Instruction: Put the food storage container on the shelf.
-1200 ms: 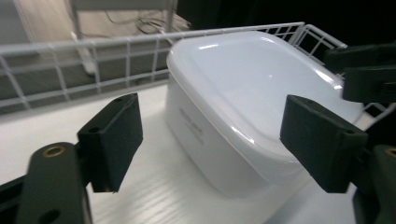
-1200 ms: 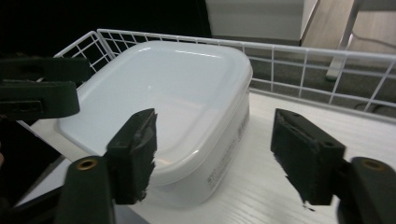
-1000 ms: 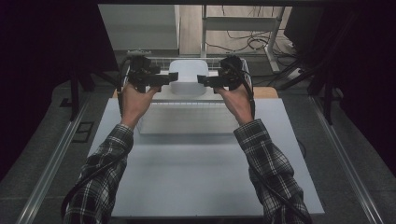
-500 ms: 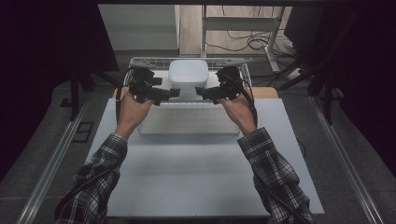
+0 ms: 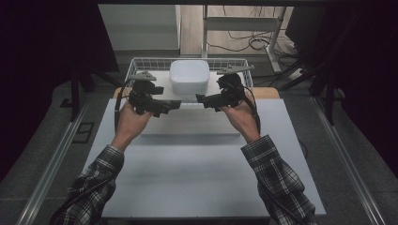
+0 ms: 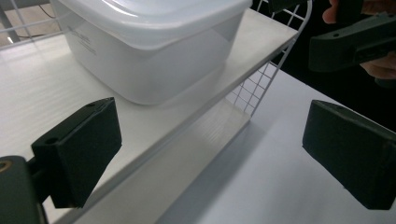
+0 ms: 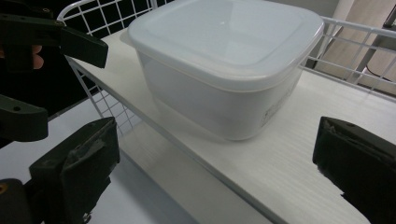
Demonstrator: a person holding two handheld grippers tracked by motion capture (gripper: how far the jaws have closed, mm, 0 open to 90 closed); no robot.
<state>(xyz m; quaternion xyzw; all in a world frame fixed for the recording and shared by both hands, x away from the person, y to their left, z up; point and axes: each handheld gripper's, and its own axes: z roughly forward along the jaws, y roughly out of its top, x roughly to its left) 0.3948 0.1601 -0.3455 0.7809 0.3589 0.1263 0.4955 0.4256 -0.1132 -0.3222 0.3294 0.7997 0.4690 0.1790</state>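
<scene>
The left gripper [image 5: 162, 106] has its fingers [image 6: 77, 149] spread wide, having just been opening, with nothing between them; they touch nothing. The right gripper [image 5: 206, 99] likewise has its fingers [image 7: 77, 172] wide apart after opening, and they too are empty. The two grippers point toward each other across a gap, near the front edge of a white shelf board [image 5: 159, 77].

The white plastic box [image 5: 189, 76], lid on, stands upright on that shelf board, between and just behind the two grippers and apart from both. A white wire basket [image 5: 136, 63] frames the shelf board at the back and the sides. In front of the shelf board a flat white slab [image 5: 190, 127] lies on the worktop [image 5: 187, 183]. Each gripper view shows the box close ahead above the fingers and the other gripper at the edge.
</scene>
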